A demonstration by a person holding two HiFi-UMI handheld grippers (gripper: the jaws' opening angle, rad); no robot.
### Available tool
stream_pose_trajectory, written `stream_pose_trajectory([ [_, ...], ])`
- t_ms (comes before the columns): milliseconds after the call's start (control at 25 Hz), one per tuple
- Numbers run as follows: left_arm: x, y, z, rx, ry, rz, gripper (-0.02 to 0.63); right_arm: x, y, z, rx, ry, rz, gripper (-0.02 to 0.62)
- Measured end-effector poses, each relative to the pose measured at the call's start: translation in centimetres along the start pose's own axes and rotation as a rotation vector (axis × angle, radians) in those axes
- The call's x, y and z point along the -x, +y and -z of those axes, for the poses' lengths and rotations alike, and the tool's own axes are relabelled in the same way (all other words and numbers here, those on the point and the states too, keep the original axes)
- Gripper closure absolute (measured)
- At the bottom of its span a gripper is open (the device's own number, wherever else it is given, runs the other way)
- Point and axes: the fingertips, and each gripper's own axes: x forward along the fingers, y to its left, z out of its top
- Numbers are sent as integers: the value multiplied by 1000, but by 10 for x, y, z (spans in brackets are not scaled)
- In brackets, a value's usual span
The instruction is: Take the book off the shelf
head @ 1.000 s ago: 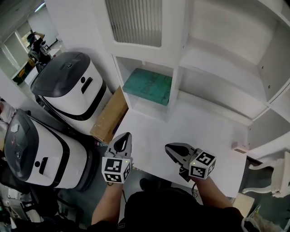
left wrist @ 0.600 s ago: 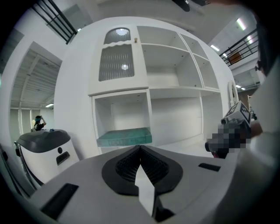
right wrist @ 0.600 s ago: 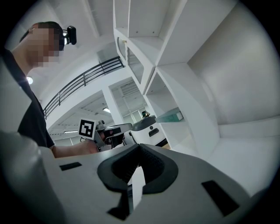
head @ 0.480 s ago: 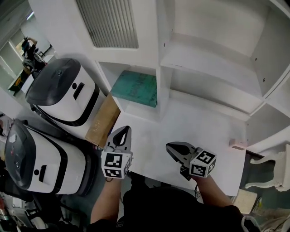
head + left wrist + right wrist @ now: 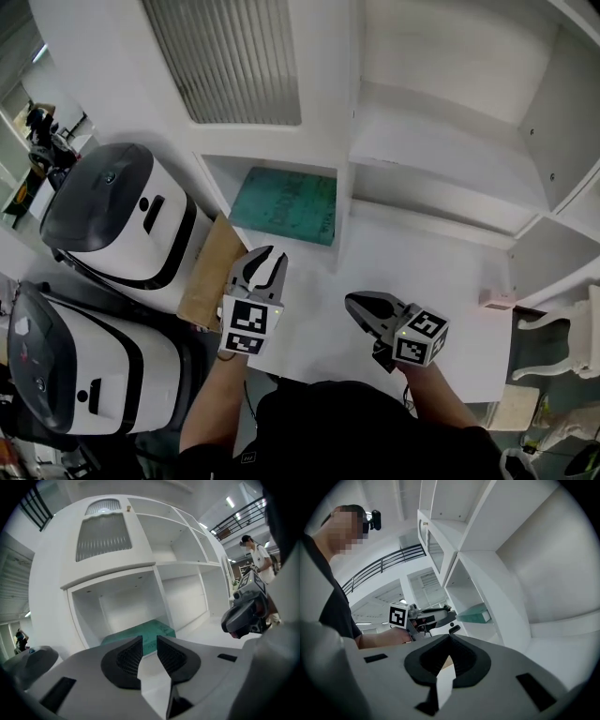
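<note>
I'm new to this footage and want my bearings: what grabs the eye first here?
The teal book lies flat in the white shelf's lower left cubby. The left claw points toward it, jaws just opening, nothing between them. Two bulky white-and-black machines stand beside the shelf at the head view's left.

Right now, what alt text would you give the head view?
A green book lies flat in a low white shelf compartment. Just short of it, the left gripper points at it, jaws just opening with nothing between them; the right gripper, shut, hangs over the white desk.
</note>
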Motion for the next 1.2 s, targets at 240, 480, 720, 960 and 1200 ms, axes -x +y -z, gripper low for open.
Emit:
stream_pose_trajectory([
  [240,-32,23,2,-150,30,49,449,-19,-8,-10,-2,-10,33,580],
  [480,-62,28,27,-302,136,102,355,-24,-15,-2,-35,-4,68,580],
  [720,-83,21,31,-452,186,136,322,-25,-23,5,-56,13,76,580],
  [960,-100,12,39,-572,242,165,313,-21,-26,7,-59,22,78,580],
  [1200,-106,12,40,-574,256,175,313,-15,-27,11,-71,25,82,580],
])
